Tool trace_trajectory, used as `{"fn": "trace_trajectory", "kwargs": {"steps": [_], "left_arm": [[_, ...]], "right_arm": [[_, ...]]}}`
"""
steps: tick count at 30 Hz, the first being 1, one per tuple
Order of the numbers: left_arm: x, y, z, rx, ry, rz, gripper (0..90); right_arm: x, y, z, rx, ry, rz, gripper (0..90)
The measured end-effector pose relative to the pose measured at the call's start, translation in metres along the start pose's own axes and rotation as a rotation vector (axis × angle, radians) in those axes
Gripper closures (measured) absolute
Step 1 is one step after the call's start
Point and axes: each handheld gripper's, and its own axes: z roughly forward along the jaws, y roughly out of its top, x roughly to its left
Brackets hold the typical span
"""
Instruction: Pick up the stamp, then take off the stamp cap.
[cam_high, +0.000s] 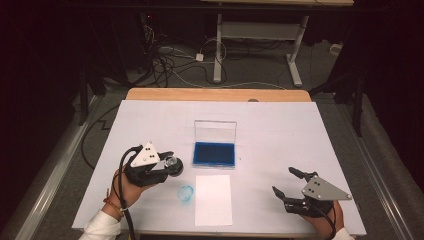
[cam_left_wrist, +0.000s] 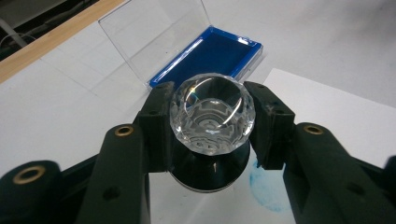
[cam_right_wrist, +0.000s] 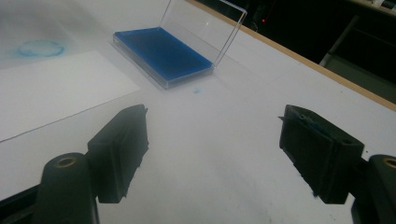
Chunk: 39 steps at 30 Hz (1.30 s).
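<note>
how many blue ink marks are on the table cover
2: a blue ring-shaped ink stain left of the white paper sheet, and a tiny blue speck beside the clear-lidded blue ink pad.

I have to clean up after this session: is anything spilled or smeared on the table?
Yes. A blue ink ring stains the white table cover, just left of the blank paper sheet and in front of the open ink pad. A small blue speck also lies beside the pad. The sheet itself looks clean.
</note>
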Motion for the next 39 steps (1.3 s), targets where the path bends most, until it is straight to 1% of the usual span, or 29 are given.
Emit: {"fn": "trace_trajectory", "kwargs": {"steps": [4,7,10,11,13,16,17,18,19,20,21,24,25,26,27,28,29,31,34,36,39], "left_arm": [[-0.002,0.002,0.001,-0.007,-0.008,0.002,54.0],[-0.004,0.005,0.001,-0.013,-0.014,0.008,54.0],[-0.005,0.008,0.001,-0.023,-0.024,0.011,54.0],[-0.005,0.009,0.001,-0.026,-0.029,0.011,54.0],[-0.006,0.010,0.002,-0.026,-0.031,0.013,54.0],[-0.007,0.011,0.001,-0.036,-0.040,0.009,54.0],[-0.008,0.012,0.001,-0.039,-0.043,0.009,54.0],[-0.008,0.014,0.002,-0.041,-0.044,0.010,54.0],[-0.008,0.016,0.002,-0.046,-0.048,0.010,54.0],[-0.008,0.017,0.002,-0.055,-0.054,0.006,54.0],[-0.008,0.019,0.002,-0.060,-0.057,0.004,54.0],[-0.010,0.024,0.004,-0.071,-0.072,0.002,54.0],[-0.010,0.026,0.005,-0.076,-0.081,0.000,54.0],[-0.011,0.028,0.006,-0.075,-0.088,0.001,54.0],[-0.012,0.029,0.007,-0.073,-0.088,0.003,54.1],[-0.012,0.031,0.009,-0.067,-0.089,0.004,54.0],[-0.013,0.033,0.010,-0.060,-0.088,0.002,54.1],[-0.014,0.036,0.012,-0.061,-0.086,0.005,54.0],[-0.018,0.040,0.015,-0.065,-0.109,0.000,54.1],[-0.021,0.043,0.017,-0.070,-0.120,0.005,54.1],[-0.026,0.048,0.019,-0.074,-0.133,0.013,54.1]], "right_arm": [[0.001,0.000,0.000,0.007,-0.005,-0.002,23.2],[0.002,0.002,0.000,-0.007,-0.012,0.003,23.2],[0.004,0.004,0.002,-0.012,-0.007,-0.012,23.0],[0.005,0.006,0.004,-0.015,0.003,-0.015,22.8],[0.005,0.007,0.005,-0.017,0.006,-0.013,22.7],[0.006,0.012,0.012,-0.016,0.027,-0.013,22.7],[0.006,0.012,0.012,-0.016,0.027,-0.013,22.7],[0.006,0.013,0.015,-0.016,0.037,-0.015,22.6],[0.007,0.017,0.021,-0.009,0.051,-0.025,22.6],[0.007,0.017,0.021,-0.009,0.051,-0.025,22.6],[0.007,0.019,0.024,-0.006,0.063,-0.031,22.7],[0.011,0.026,0.033,0.004,0.075,-0.044,22.9],[0.015,0.029,0.038,-0.003,0.091,-0.050,22.9],[0.015,0.029,0.038,-0.003,0.091,-0.050,22.9],[0.016,0.031,0.042,-0.005,0.103,-0.058,22.9],[0.017,0.033,0.045,-0.016,0.126,-0.062,22.8],[0.018,0.034,0.048,-0.029,0.151,-0.062,22.8],[0.021,0.038,0.054,-0.040,0.177,-0.057,21.0],[0.027,0.044,0.062,-0.051,0.203,-0.055,21.1],[0.032,0.048,0.068,-0.057,0.230,-0.045,22.9],[0.040,0.055,0.076,-0.048,0.264,-0.068,23.5]]}}
